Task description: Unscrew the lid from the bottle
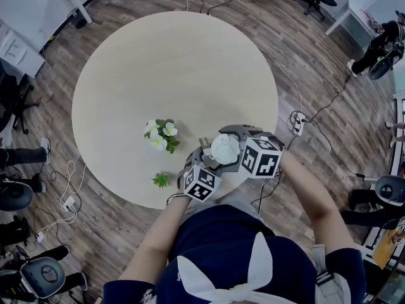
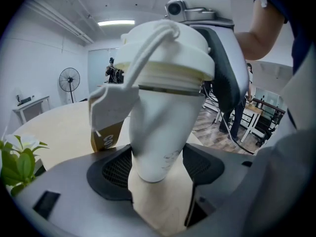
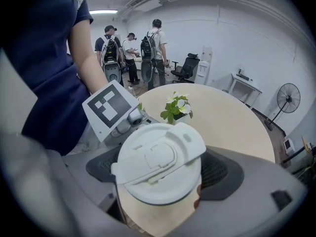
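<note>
A white bottle (image 2: 160,127) with a white flip-top lid (image 3: 159,161) is held over the near edge of the round table (image 1: 171,68). My left gripper (image 2: 158,169) is shut on the lower body of the bottle, one dark pad on each side. My right gripper (image 3: 163,177) comes from above and is shut on the lid, whose top faces its camera. In the head view the lid (image 1: 225,149) shows between the left gripper (image 1: 212,163) and the right gripper (image 1: 233,139). A brown and white tag (image 2: 106,117) hangs from the lid's strap.
A small pot of white flowers (image 1: 161,135) stands left of the bottle, and a tiny green plant (image 1: 161,180) sits at the table's front edge. Cables run over the wooden floor (image 1: 304,116). Several people (image 3: 155,48) stand behind, and a fan (image 2: 69,80) stands by the wall.
</note>
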{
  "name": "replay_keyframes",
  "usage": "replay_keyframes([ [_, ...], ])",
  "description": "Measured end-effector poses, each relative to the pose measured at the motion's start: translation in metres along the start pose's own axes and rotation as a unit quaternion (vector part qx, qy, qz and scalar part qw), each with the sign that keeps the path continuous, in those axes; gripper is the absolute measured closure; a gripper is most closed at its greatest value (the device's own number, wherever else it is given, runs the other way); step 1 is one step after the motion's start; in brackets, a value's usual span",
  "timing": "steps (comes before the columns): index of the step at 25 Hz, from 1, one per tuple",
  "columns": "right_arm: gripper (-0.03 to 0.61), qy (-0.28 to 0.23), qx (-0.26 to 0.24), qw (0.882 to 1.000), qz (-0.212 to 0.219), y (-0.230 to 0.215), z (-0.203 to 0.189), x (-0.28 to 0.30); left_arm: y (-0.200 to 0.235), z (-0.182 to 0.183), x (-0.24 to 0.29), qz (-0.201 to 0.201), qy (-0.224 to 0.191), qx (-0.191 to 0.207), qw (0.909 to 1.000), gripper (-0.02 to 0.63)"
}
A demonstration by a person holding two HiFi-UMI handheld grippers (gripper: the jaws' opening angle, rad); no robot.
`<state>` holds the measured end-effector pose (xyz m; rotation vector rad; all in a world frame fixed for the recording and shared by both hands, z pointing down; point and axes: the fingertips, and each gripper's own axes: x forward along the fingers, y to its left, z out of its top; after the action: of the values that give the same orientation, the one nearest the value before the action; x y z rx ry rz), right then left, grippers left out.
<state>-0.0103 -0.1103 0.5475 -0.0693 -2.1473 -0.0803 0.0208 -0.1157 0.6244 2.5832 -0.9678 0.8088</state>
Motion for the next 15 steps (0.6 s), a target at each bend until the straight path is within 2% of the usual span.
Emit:
replay_keyframes([
  [15, 0.112, -0.051, 0.055, 0.996, -0.052, -0.007, 0.009, -0.019, 0.000, 0.001, 0.000, 0.004, 0.004, 0.003, 1.0000, 0.287],
])
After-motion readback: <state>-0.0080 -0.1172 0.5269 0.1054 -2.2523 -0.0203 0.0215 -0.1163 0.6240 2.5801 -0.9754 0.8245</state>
